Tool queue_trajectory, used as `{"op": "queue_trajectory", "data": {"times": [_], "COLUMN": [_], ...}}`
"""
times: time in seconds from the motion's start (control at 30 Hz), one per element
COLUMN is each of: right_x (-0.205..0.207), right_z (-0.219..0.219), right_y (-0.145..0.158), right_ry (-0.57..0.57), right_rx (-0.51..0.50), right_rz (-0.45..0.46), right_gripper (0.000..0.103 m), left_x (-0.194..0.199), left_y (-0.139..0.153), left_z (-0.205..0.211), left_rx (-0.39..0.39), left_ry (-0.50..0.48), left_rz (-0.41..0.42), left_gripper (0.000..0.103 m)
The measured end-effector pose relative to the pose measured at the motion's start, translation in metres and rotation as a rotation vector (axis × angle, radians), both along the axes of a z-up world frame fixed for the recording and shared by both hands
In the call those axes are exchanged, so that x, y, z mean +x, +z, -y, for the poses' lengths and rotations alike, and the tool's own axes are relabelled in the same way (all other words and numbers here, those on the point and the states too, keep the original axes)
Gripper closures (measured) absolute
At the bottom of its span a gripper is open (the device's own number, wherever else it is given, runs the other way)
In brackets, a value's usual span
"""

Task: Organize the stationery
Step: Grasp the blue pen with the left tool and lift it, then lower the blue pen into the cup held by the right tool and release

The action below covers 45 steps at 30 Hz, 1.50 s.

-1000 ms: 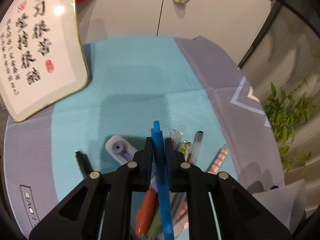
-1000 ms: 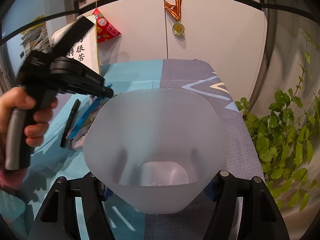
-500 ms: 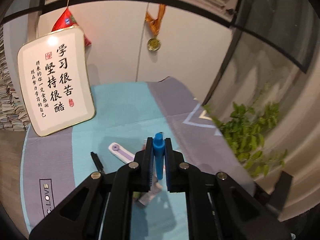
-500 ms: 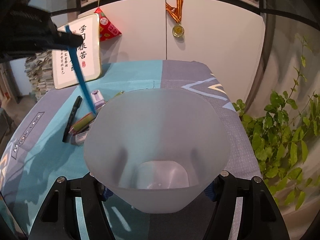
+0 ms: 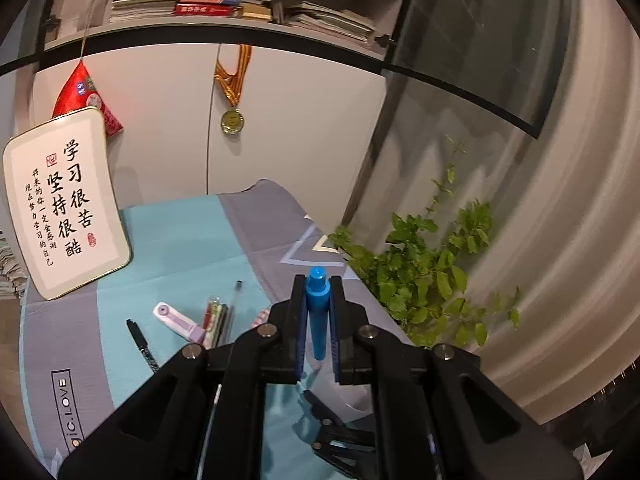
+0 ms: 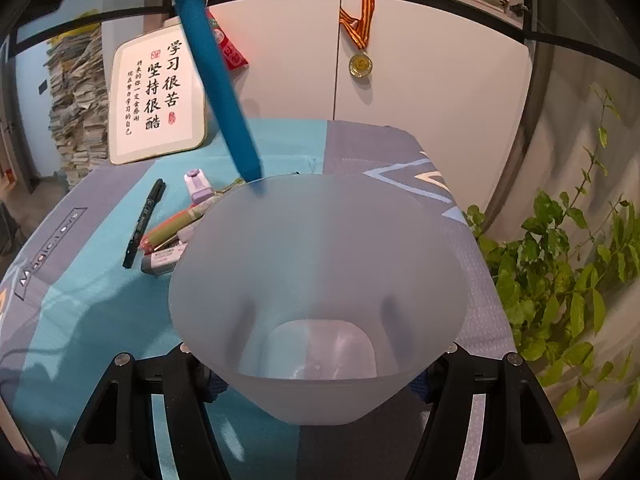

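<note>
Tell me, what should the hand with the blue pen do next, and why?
Probably lower the blue pen a little further into the frosted cup, then let go. The left gripper is shut on the pen, whose lower tip hangs right at the cup's far rim. The right gripper holds the cup, which looks empty, and more pens lie on the cloth.

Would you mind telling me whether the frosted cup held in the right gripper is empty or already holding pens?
Empty: the frosted cup shows a bare bottom, and the blue pen only reaches its far rim.
</note>
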State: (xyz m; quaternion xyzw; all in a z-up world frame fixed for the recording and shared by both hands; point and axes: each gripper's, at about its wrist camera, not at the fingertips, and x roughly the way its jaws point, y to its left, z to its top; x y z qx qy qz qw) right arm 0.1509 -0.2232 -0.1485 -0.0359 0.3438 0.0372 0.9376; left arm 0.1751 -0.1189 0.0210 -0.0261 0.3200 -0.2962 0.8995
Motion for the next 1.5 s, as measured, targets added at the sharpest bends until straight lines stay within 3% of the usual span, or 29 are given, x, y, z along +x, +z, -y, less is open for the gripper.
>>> {"op": "queue_trajectory", "data": {"times": [0.4,0.67,0.97,1.2,1.5], "right_x": [-0.001,-0.004,-0.005,-0.005,-0.005], "right_z": [-0.003,-0.004,-0.004,-0.004,-0.005], "right_y": [0.000,0.000,0.000,0.000,-0.002], "right_ry": [-0.004,0.001,0.007,0.008,0.009], "right_rx": [-0.008,-0.008,0.006,0.008,0.005], "right_rz": [0.004,0.006,0.006,0.007,0.004], "right_gripper": [0.034,0.034,0.034,0.034,0.034], "left_x": [-0.018,-0.013,-0.016,-0.005,0.002], "left_y": [0.014,-0.003,0.020,-0.009,-0.034], "left_z": [-0.001,0.009,0.009,0.019,0.013], "left_rx": [-0.010,0.015,-0.035,0.038,0.056], "left_ry": [-0.030,-0.045,-0.033,-0.039,-0.043], "left_rz": [0.057,0.017,0.073,0.022,-0.064], "left_gripper": [0.095,0.095,0.095,0.095,0.095]}}
